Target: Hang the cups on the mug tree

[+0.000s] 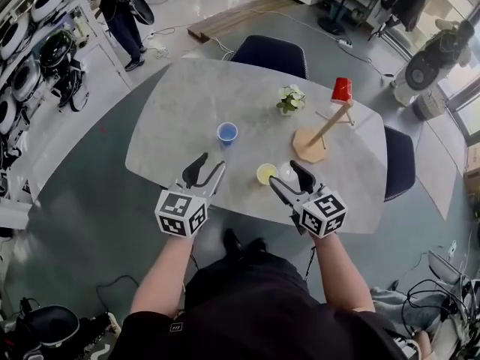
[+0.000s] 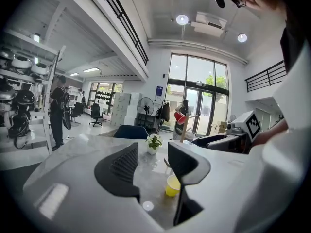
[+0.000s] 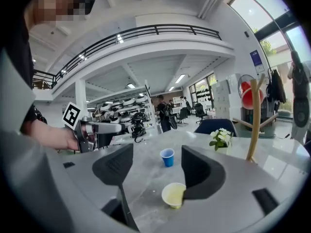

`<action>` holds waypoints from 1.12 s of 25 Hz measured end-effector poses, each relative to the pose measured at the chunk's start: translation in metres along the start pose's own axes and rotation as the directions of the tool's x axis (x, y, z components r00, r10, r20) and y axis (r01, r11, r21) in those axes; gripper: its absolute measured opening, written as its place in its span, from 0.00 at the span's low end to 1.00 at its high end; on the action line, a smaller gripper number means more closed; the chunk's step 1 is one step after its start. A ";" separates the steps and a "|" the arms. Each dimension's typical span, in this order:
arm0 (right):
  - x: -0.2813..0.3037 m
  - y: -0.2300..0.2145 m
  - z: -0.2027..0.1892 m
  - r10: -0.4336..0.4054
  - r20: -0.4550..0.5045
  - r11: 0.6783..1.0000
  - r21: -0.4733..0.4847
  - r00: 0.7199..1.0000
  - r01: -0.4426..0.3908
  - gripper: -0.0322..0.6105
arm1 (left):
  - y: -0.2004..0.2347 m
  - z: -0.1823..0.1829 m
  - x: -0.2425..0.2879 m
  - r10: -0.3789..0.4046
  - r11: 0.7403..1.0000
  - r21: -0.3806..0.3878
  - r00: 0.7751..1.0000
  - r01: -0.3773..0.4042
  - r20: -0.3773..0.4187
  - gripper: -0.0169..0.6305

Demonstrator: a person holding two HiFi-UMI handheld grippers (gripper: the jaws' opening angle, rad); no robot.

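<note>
Open jaws on the right gripper (image 3: pixel 155 171), with nothing squeezed between them. Just past the tips, close by the right-hand jaw, a yellow cup (image 3: pixel 174 194), standing upright on the table (image 1: pixel 172 118) and not touched, as far as can be seen. Open jaws on the left gripper (image 2: pixel 150 166) too, holding nothing, up over the near edge of the table, left of the yellow cup. Farther out, toward the middle, a blue cup (image 1: pixel 226 133), upright and alone, well apart from both grippers. At the far right, the wooden mug tree (image 1: pixel 319 136), with a red cup (image 1: pixel 341 90) already hanging on a top peg. Beside the tree, a little pot of white flowers (image 1: pixel 290 100). Past the table, dark chairs (image 1: pixel 270 53) and a person (image 1: pixel 120 13) standing far left.

By the look of it: one cup done, two left. Most likely the yellow one next, being nearest the right gripper. Left to do: close on it, lift it, carry it far right to a free peg, then the same for the blue one.
</note>
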State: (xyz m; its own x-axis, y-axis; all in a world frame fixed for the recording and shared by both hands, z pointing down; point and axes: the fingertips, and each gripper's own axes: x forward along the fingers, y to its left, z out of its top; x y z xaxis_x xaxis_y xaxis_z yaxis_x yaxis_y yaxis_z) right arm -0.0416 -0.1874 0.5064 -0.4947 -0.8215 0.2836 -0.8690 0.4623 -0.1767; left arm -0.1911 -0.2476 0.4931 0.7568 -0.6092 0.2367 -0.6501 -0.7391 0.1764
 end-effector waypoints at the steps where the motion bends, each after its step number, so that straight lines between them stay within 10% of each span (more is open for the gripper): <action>1: 0.001 -0.004 -0.005 0.000 0.020 1.000 0.001 1.000 0.000 0.49 | -0.002 -0.005 0.005 -0.004 1.000 -0.003 1.000 0.004 -0.009 0.33; 28: 0.089 -0.056 -0.194 -0.114 -0.209 0.991 -0.090 0.971 0.097 0.61 | -0.009 -0.086 0.075 -0.062 0.998 -0.034 0.986 0.057 -0.155 0.32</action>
State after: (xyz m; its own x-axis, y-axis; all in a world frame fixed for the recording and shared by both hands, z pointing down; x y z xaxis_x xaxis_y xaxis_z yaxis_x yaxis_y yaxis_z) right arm -0.0401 -0.2217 0.7245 -0.3846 -0.7809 0.4923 -0.9104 0.4088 -0.0627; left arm -0.1337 -0.2618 0.5917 0.7757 -0.5106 0.3709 -0.6078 -0.7625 0.2217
